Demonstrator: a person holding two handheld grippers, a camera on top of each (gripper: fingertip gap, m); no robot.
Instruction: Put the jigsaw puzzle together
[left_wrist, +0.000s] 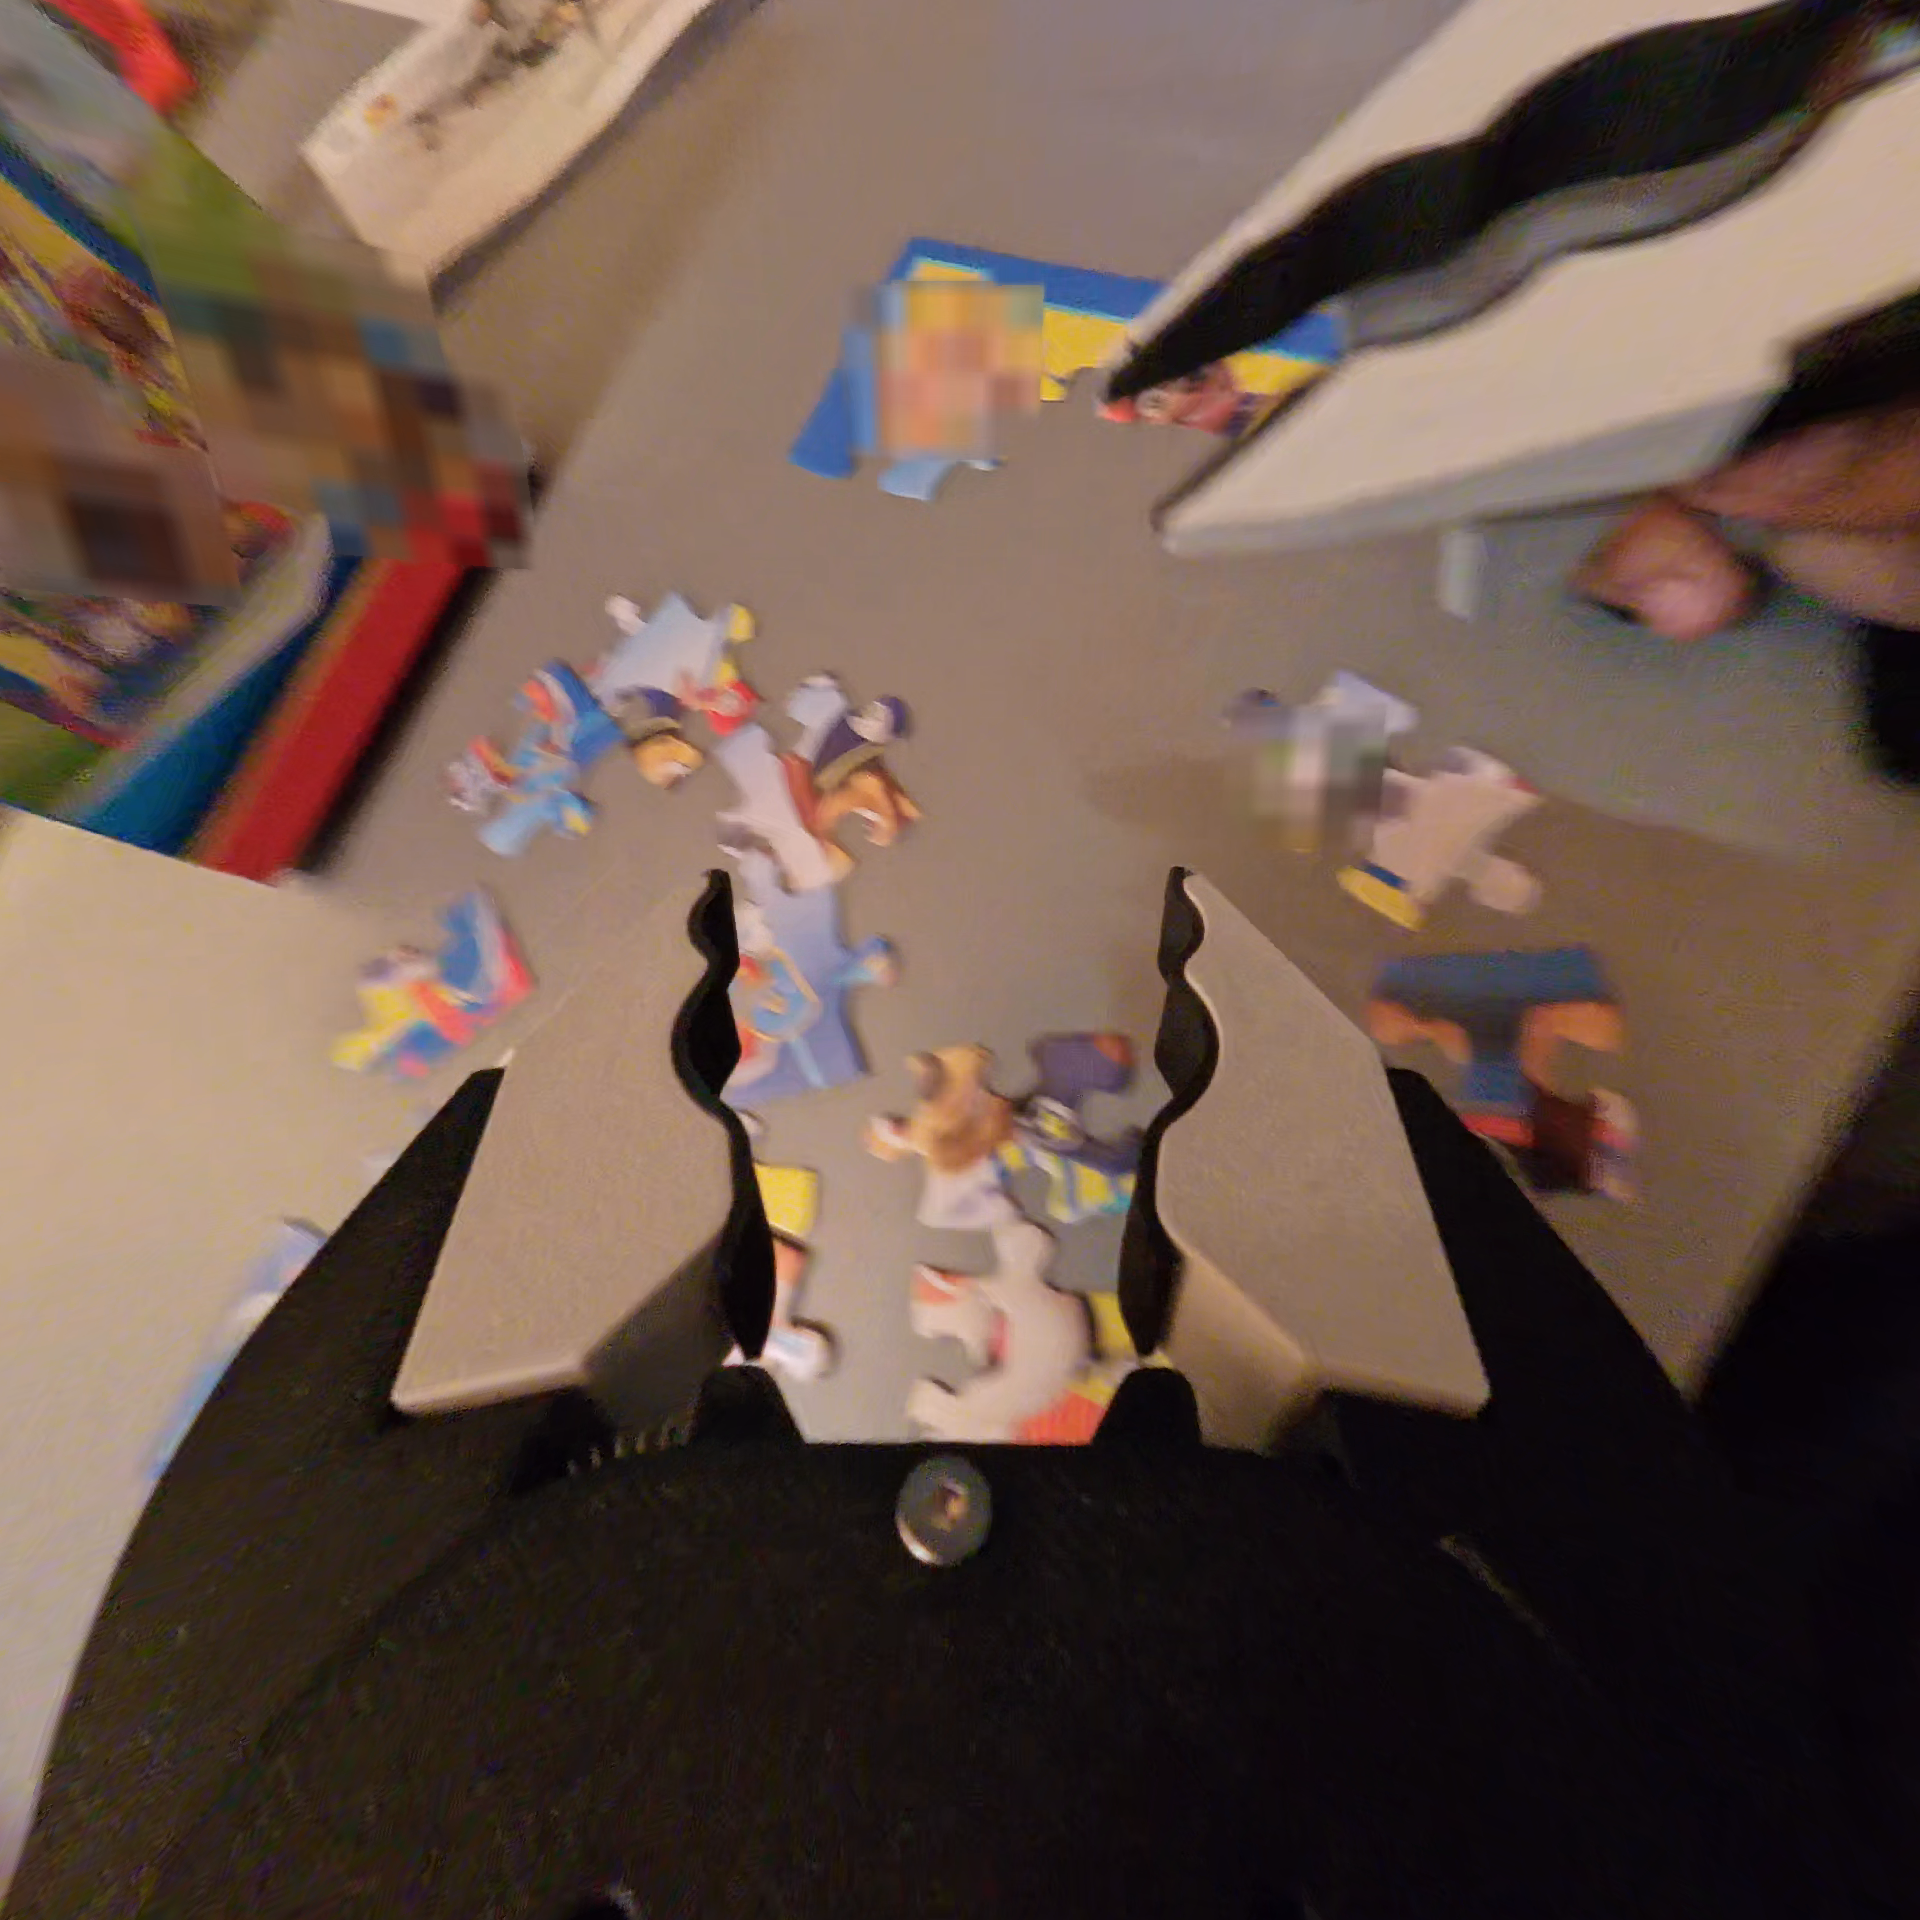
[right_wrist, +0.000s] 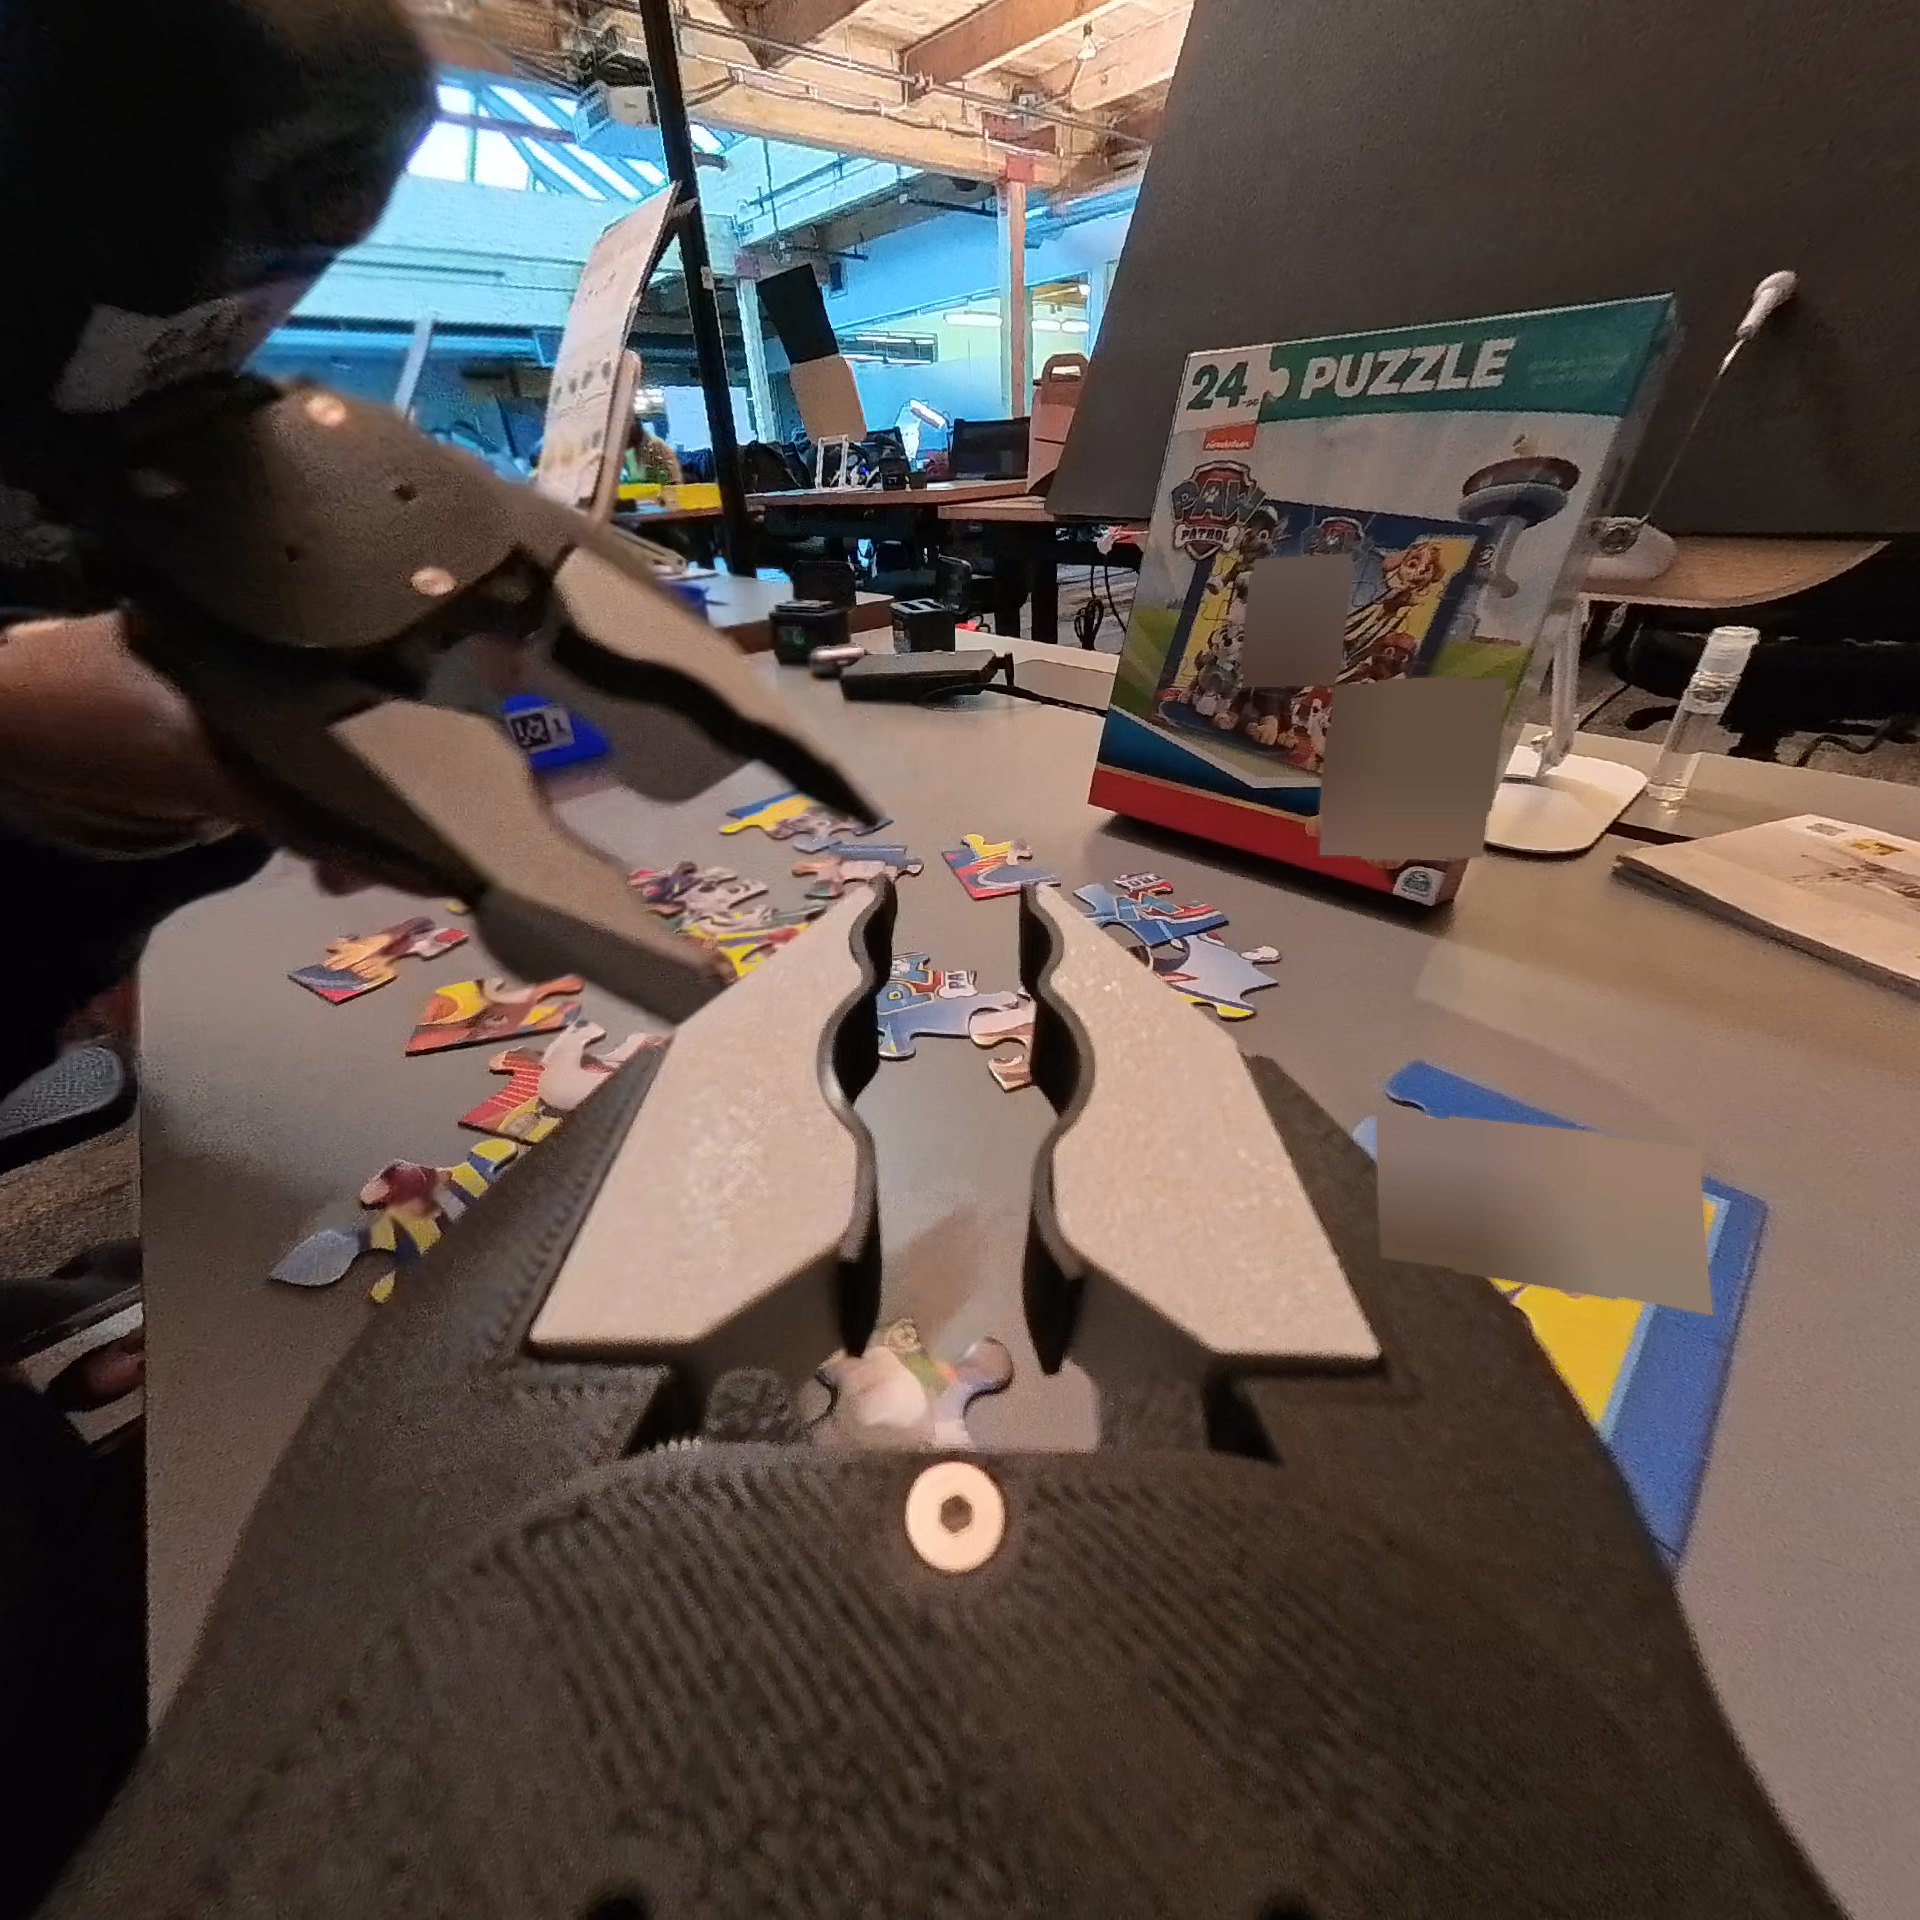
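Hovering tilted down over scattered puzzle pieces (left_wrist: 800, 790) on the grey table (left_wrist: 1018, 644), the left hand-held gripper (left_wrist: 945, 894) is spreading wide, holding nothing; the right hand-held gripper (right_wrist: 958, 899) is pointing forward, fingers narrowly parted, nothing between them.

1. The left gripper (left_wrist: 945, 883) points down toward the table, its jaws spread wide with nothing between the pads.
2. From the right wrist view the left gripper (right_wrist: 800, 883) reaches in from the left, tilted down and forward — one fingertip low, close to the table.
3. A hand (right_wrist: 94, 727) grips its rear, in a dark sleeve.
4. The right gripper (right_wrist: 956, 904) is held low and nearly level, jaws apart by a narrow gap — nothing clamped.
5. In the left wrist view the right gripper (left_wrist: 1132, 416) enters from the upper right, with its hand (left_wrist: 1714, 540) behind it.
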